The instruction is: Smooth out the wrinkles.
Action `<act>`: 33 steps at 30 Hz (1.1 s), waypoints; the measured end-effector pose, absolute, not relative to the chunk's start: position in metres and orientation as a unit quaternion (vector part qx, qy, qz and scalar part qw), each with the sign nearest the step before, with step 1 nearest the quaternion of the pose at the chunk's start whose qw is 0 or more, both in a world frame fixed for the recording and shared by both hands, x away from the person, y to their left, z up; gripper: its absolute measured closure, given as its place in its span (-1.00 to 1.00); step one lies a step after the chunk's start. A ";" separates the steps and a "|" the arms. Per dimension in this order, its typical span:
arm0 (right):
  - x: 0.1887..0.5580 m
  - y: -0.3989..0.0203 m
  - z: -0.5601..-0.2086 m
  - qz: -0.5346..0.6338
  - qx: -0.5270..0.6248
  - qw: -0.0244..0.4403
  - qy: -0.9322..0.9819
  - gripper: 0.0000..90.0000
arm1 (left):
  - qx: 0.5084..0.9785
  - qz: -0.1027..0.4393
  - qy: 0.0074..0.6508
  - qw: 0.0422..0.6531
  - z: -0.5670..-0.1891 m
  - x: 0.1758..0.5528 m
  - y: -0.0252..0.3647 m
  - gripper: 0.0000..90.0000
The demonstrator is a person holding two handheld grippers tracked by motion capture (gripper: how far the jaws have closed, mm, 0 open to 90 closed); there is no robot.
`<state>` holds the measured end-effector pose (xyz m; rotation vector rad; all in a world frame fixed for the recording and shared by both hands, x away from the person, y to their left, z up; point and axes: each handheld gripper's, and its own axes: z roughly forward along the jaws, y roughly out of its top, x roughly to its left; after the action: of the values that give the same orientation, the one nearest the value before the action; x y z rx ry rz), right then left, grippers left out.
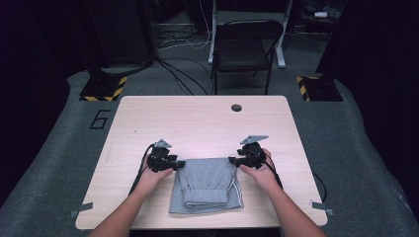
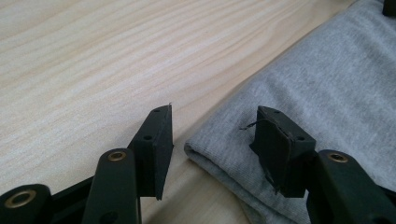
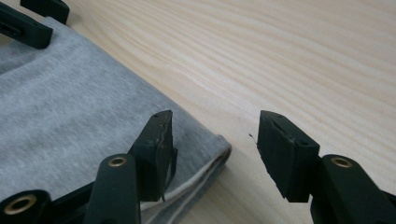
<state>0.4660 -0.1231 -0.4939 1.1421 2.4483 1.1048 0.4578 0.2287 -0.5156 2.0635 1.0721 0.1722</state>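
A folded grey garment (image 1: 205, 185) with a ribbed cuff and a white side stripe lies on the near middle of the wooden table (image 1: 197, 123). My left gripper (image 1: 179, 163) sits at its far left corner, held in a hand. In the left gripper view the left gripper (image 2: 215, 112) stands open astride that corner of the grey cloth (image 2: 327, 79), one jaw over cloth, one over wood. My right gripper (image 1: 233, 160) is at the far right corner. In the right gripper view the right gripper (image 3: 215, 114) is open around the hemmed corner of the garment (image 3: 70, 93).
A round cable hole (image 1: 236, 107) marks the table's far side. Beyond the table stand a black folding chair (image 1: 245, 47), floor cables and two stands on yellow-striped bases (image 1: 104, 89). Bare wood stretches behind the garment and on both sides.
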 end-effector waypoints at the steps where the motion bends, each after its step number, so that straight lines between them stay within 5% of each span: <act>1: 0.467 -0.123 -0.496 0.375 0.387 0.112 0.835 0.00 | 0.812 0.067 0.426 0.394 -0.516 0.458 0.228 0.05; 10: 0.469 -0.116 -0.506 0.350 0.372 0.101 0.853 -0.03 | 0.816 0.067 0.419 0.393 -0.517 0.457 0.227 0.17; 23: 0.460 -0.107 -0.499 0.343 0.353 0.107 0.864 0.63 | 0.832 0.077 0.397 0.378 -0.508 0.453 0.222 0.78; 33: 0.463 -0.106 -0.480 0.348 0.353 0.128 0.859 0.69 | 0.826 0.094 0.393 0.392 -0.489 0.464 0.218 0.83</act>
<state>0.4625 -0.1057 -0.4803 1.0284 2.4991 1.0125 0.4637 0.2176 -0.4886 2.0981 0.9991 0.2397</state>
